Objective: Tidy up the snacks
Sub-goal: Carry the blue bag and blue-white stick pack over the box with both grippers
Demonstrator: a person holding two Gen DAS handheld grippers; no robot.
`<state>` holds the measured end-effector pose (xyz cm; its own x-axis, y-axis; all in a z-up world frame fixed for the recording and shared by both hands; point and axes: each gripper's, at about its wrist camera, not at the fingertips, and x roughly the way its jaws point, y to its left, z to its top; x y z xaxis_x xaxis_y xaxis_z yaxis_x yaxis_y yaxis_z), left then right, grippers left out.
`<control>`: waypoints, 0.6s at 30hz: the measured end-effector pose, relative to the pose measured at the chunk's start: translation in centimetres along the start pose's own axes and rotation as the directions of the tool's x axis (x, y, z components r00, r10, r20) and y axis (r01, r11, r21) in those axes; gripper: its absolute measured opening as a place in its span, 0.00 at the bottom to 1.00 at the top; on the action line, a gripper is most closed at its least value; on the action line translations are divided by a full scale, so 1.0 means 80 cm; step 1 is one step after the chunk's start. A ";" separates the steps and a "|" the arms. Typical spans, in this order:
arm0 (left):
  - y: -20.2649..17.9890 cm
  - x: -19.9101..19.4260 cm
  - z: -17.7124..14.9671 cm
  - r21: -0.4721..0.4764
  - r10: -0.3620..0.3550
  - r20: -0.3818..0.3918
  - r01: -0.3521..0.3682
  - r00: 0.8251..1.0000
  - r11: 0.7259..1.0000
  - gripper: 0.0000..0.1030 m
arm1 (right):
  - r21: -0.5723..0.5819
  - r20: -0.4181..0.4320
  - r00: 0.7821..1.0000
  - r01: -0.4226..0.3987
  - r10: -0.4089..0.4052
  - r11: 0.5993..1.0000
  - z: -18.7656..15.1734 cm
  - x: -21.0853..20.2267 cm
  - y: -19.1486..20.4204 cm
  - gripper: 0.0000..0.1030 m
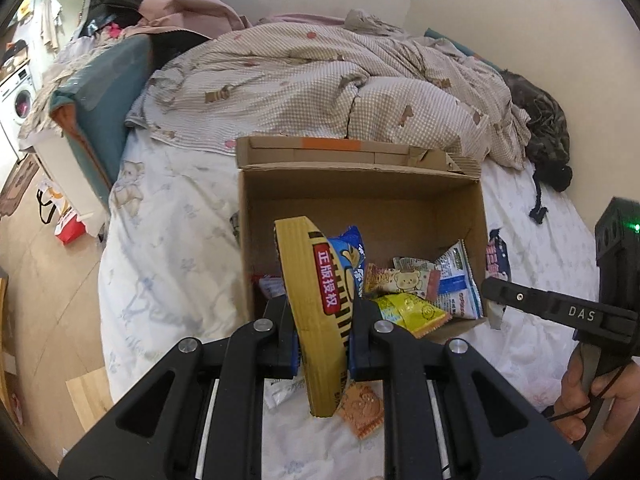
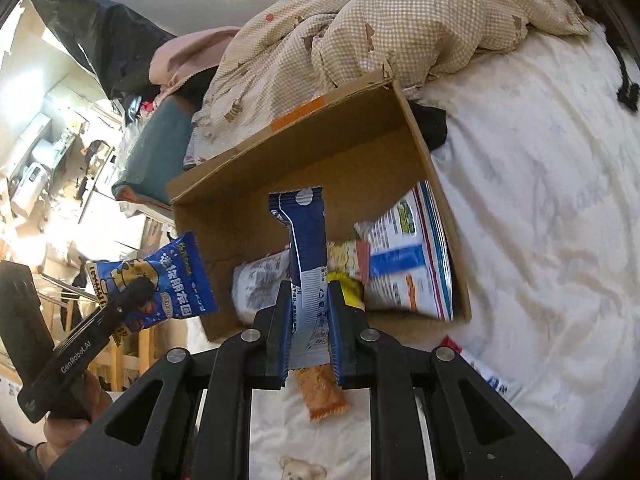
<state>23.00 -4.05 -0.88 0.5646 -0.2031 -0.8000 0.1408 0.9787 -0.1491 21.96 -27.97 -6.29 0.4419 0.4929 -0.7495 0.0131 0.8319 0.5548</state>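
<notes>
An open cardboard box (image 1: 360, 196) stands on the bed with several snack packets (image 1: 416, 284) inside; it also shows in the right wrist view (image 2: 320, 160). My left gripper (image 1: 322, 312) is shut on a yellow and blue snack bag (image 1: 320, 304), held upright at the box's near edge; that bag also shows in the right wrist view (image 2: 160, 280). My right gripper (image 2: 306, 304) is shut on a blue and white snack packet (image 2: 306, 264) just before the box. An orange biscuit packet (image 2: 324, 392) lies on the sheet below both grippers, also in the left wrist view (image 1: 362, 410).
A crumpled checked duvet (image 1: 320, 80) lies behind the box. A dark cat (image 1: 548, 128) lies at the far right of the bed. A teal cushion (image 1: 100, 100) sits at the bed's left. A white wrapper (image 1: 280, 392) lies on the sheet. Floor and bags are to the left.
</notes>
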 end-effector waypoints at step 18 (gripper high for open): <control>0.015 0.072 0.007 -0.037 -0.032 -0.016 0.031 0.999 0.999 0.13 | -0.074 -0.052 0.998 0.040 -0.044 0.996 0.028 0.076 0.009 0.17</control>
<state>26.86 -4.09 -5.31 0.5467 -0.2337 -0.8040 0.1281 0.9723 -0.1955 26.66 -24.93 -9.63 0.3934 0.4686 -0.7910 -0.0357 0.8675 0.4962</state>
